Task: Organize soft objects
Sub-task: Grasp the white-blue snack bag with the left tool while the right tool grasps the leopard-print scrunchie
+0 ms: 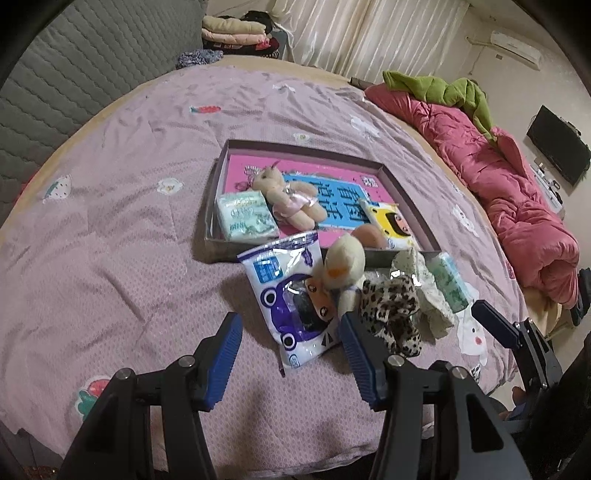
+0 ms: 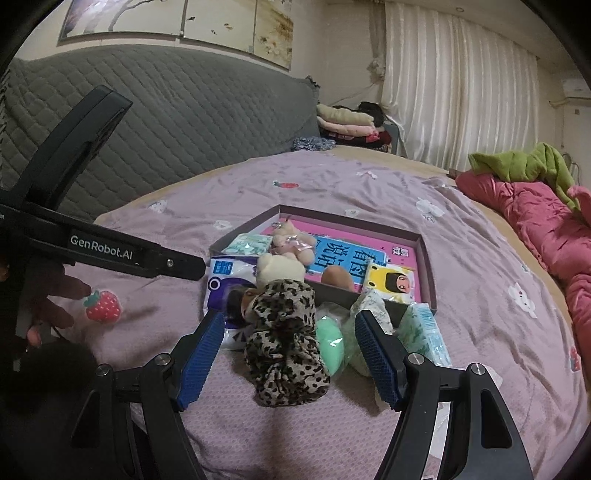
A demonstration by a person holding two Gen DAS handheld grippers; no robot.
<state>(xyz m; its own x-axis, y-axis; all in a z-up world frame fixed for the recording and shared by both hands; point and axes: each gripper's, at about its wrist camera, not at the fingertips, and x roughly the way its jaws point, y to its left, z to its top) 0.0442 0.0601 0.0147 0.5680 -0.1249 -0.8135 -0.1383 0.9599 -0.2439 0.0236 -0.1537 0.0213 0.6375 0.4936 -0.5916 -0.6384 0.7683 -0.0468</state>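
A shallow box (image 1: pixel 406 195) (image 2: pixel 424 254) lies on the bed with a pink-dressed teddy (image 1: pixel 291 199), a green tissue pack (image 1: pixel 245 216), a yellow cartoon pack (image 1: pixel 391 225) and a brown ball (image 1: pixel 369 236) in it. In front of it lie a white and purple bag (image 1: pixel 284 291), a cream duck plush (image 1: pixel 343 269), a small doll (image 1: pixel 319 301), a leopard cloth (image 1: pixel 391 314) (image 2: pixel 284 339), a mint pouch (image 2: pixel 330 341) and a tissue pack (image 2: pixel 424 332). My left gripper (image 1: pixel 290 325) is open over the bag and doll. My right gripper (image 2: pixel 290 325) is open around the leopard cloth.
A pink quilt (image 1: pixel 509 195) with a green garment (image 1: pixel 450 88) lies along the bed's right side. Folded clothes (image 1: pixel 236 31) are stacked at the far end beside a grey quilted headboard (image 2: pixel 184 110). The bed sheet (image 1: pixel 129 221) is mauve with printed patches.
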